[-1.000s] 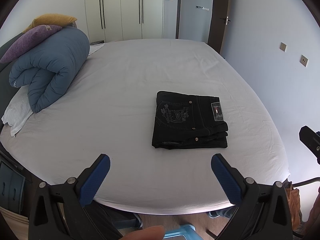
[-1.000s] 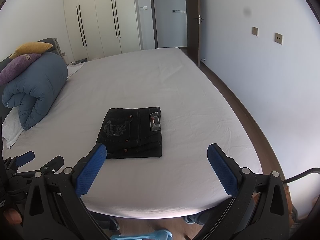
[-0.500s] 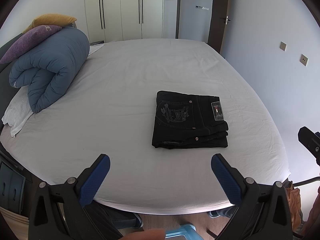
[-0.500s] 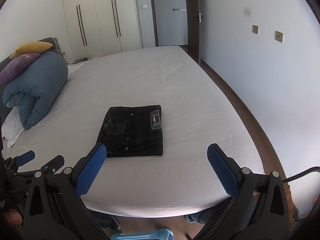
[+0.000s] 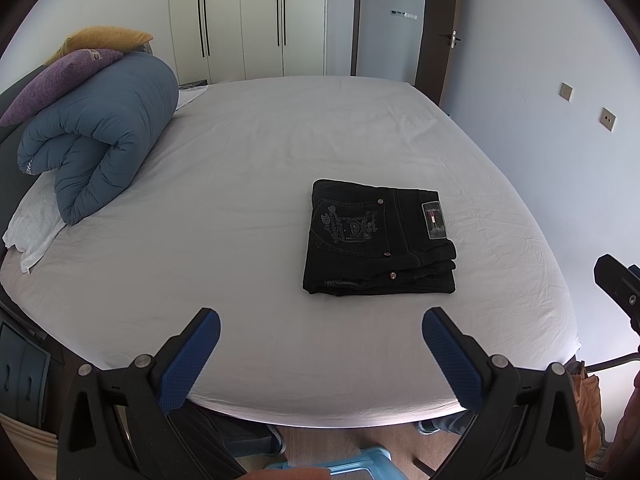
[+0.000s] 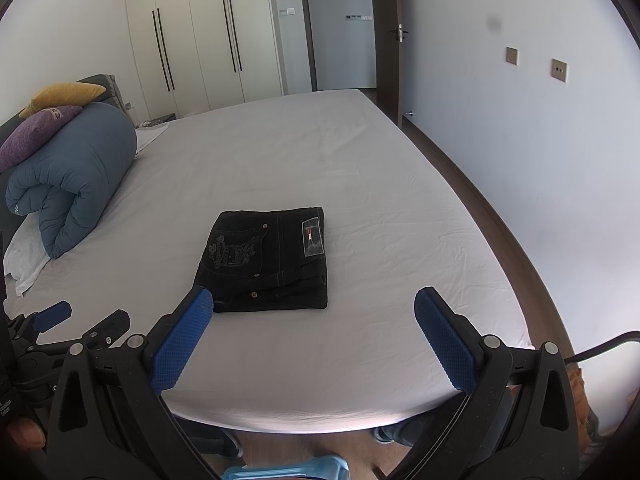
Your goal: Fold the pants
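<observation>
Black pants (image 5: 378, 238) (image 6: 266, 260) lie folded into a compact rectangle on the white bed sheet (image 5: 248, 184) (image 6: 380, 208), back pocket embroidery and a label patch facing up. My left gripper (image 5: 320, 356) stands open over the bed's near edge, well short of the pants, with nothing between its blue pads. Likewise open and empty, my right gripper (image 6: 314, 336) hovers at the near edge, its left pad close to the pants' near left corner in the image. The left gripper (image 6: 60, 320) shows at the left edge of the right wrist view.
A rolled blue duvet (image 5: 96, 136) (image 6: 68, 176) with purple and yellow cushions lies at the bed's far left, over a white towel (image 5: 32, 228). Wardrobe doors (image 5: 240, 20) and an open doorway stand behind. A blue stool (image 5: 340, 464) sits on the floor below.
The right wrist view has drifted slightly, so the pants sit a little nearer its left pad. The pants and the left gripper have stayed where they were.
</observation>
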A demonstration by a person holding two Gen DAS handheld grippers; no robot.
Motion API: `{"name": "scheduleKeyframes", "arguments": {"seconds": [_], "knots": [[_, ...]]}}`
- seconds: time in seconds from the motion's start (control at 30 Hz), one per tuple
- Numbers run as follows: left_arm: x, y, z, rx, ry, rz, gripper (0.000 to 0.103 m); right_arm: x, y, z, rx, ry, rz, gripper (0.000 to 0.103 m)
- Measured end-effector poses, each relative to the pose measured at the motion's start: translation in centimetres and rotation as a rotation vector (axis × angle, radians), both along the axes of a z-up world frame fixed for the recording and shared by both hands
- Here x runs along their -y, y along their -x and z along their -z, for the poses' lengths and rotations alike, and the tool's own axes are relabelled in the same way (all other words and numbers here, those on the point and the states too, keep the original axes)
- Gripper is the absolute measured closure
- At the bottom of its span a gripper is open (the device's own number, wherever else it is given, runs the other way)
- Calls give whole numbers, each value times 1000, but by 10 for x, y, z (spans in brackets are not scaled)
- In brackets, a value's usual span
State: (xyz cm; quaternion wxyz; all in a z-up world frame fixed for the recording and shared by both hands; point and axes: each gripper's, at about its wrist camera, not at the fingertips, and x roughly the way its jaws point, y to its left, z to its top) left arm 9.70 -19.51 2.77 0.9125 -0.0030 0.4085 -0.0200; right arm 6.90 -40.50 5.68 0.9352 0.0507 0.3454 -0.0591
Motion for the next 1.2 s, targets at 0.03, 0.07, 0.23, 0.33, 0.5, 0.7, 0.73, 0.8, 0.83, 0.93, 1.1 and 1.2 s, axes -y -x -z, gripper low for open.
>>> {"name": "scheduleKeyframes", "arguments": {"seconds": [0.03,0.07,0.23,0.33,0.5,0.7,0.73,0.8,0.83,0.93,1.1,1.2], "knots": [[0,0,0,1,0,0,0,0,0,0,0,0,0,0],[0,0,0,1,-1,2,0,0,0,0,0,-1,0,0],[-1,0,0,0,-1,3,0,0,0,0,-1,-1,0,0],[0,0,0,0,-1,4,0,0,0,0,-1,-2,0,0],[0,0,1,-3,-3,7,0,-1,2,2,-3,-1,1,0],[-2,1,3,-9,-4,8,0,-3,4,4,-6,-4,1,0],[-3,1,3,-11,-3,8,0,-4,5,4,-6,-4,2,0],[-4,0,4,-16,0,10,0,-4,6,5,-7,-4,3,0],[-4,1,4,-19,2,11,0,-3,5,5,-7,-5,2,0],[-5,1,5,-19,-3,10,0,-3,6,6,-11,-5,2,0],[-4,1,4,-12,-7,14,0,-3,6,9,-17,-9,3,0],[-4,0,5,-13,-2,15,0,0,4,10,-23,-12,3,0]]}}
